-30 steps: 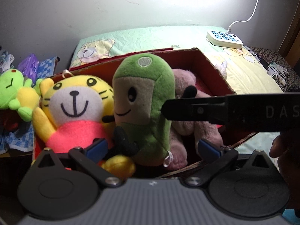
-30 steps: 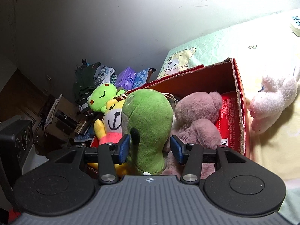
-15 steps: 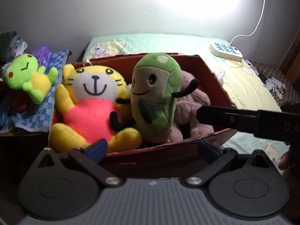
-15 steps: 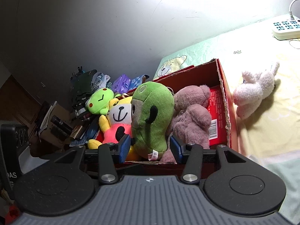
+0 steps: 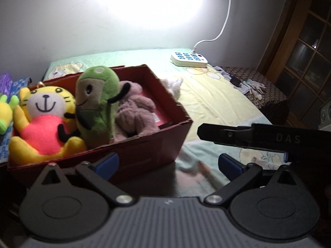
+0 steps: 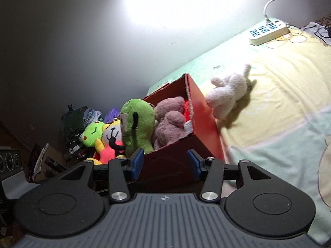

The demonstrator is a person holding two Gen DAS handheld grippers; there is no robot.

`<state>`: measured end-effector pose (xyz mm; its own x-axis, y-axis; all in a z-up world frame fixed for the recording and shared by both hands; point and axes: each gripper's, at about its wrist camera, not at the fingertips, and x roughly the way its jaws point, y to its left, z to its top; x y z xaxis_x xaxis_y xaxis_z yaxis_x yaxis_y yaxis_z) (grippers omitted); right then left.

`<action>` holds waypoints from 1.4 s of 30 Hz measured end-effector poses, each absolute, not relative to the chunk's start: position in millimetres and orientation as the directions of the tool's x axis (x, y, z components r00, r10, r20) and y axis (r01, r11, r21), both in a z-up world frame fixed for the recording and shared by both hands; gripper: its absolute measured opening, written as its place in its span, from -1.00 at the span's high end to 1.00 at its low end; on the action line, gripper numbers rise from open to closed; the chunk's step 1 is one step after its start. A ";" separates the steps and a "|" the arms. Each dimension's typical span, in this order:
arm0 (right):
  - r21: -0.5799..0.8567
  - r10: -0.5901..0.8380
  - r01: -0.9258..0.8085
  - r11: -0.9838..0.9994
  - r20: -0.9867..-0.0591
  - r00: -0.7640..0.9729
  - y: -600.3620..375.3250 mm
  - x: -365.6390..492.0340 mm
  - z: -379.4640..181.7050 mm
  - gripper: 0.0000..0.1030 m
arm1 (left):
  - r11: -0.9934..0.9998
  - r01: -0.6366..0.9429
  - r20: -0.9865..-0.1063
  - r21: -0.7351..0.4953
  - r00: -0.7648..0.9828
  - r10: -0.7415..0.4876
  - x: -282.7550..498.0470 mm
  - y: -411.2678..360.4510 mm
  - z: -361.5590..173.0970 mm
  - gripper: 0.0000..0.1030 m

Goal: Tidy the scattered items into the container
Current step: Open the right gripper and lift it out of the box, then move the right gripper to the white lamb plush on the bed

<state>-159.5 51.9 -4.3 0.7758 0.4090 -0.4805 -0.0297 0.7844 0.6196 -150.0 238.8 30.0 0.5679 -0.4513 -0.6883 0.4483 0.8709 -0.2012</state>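
A red cardboard box (image 5: 144,148) (image 6: 204,111) stands on the bed. In it sit a yellow tiger plush (image 5: 43,122), a green plush (image 5: 97,101) (image 6: 138,128) and a mauve bear (image 5: 134,111) (image 6: 169,122). A white fluffy plush (image 6: 227,91) lies on the sheet just right of the box; only its tip (image 5: 173,84) shows in the left wrist view. My left gripper (image 5: 167,163) is open and empty, in front of the box. My right gripper (image 6: 165,163) is open and empty, in front of the box's near corner; it crosses the left wrist view (image 5: 248,136).
A white power strip (image 5: 189,59) (image 6: 269,31) with its cable lies at the bed's far end by the wall. A lime frog plush (image 6: 92,134) and clutter sit left of the box, off the bed. A wooden door (image 5: 306,62) stands at right.
Both grippers have pulled back from the box, empty. The green plush, between the right gripper's fingers a second ago, now stands in the box. The white plush has come fully into the right wrist view.
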 end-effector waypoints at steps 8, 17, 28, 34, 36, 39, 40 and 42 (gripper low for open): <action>0.660 0.366 0.110 0.743 -0.538 0.759 -3.0 -158.7 -24.8 0.02 | 0.760 0.606 -0.687 -0.235 0.449 -0.571 -153.0 184.2 22.2 -0.98; 0.672 0.434 0.120 0.731 -0.593 0.679 -48.9 -118.3 -42.1 0.02 | 0.729 0.632 -0.759 -0.261 0.333 -0.560 -123.5 120.1 -9.7 -0.98; 0.671 0.536 0.076 0.737 -0.650 0.538 -99.7 -54.0 -43.5 0.02 | 0.806 0.545 -0.827 -0.233 0.325 -0.459 -92.8 62.9 -35.2 -0.98; 0.669 0.610 -0.015 0.743 -0.668 0.425 -98.7 3.6 -42.5 0.02 | 0.871 0.448 -0.840 -0.200 0.379 -0.388 -76.8 41.3 -52.0 -0.98; 0.682 0.642 -0.038 0.730 -0.667 0.378 -94.8 24.0 -43.2 0.01 | 0.893 0.415 -0.844 -0.176 0.403 -0.354 -73.1 36.5 -58.1 -0.98; 0.693 0.663 -0.028 0.721 -0.677 0.320 -86.1 50.1 -46.3 0.01 | 0.909 0.387 -0.856 -0.158 0.405 -0.321 -69.3 31.4 -64.8 -0.98; 0.696 0.666 -0.021 0.717 -0.677 0.312 -83.3 57.5 -47.2 0.00 | 0.909 0.385 -0.858 -0.158 0.403 -0.320 -68.1 31.0 -65.5 -0.98; 0.708 0.674 0.012 0.706 -0.678 0.293 -76.7 72.5 -51.9 -0.02 | 0.911 0.385 -0.861 -0.148 0.404 -0.310 -63.9 29.4 -65.9 -0.98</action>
<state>72.5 -76.7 -51.9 0.2932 0.6743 -0.6777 0.0118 0.7063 0.7078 -63.9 29.4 -65.9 0.4036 -0.3103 -0.8607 0.3848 0.9110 -0.1480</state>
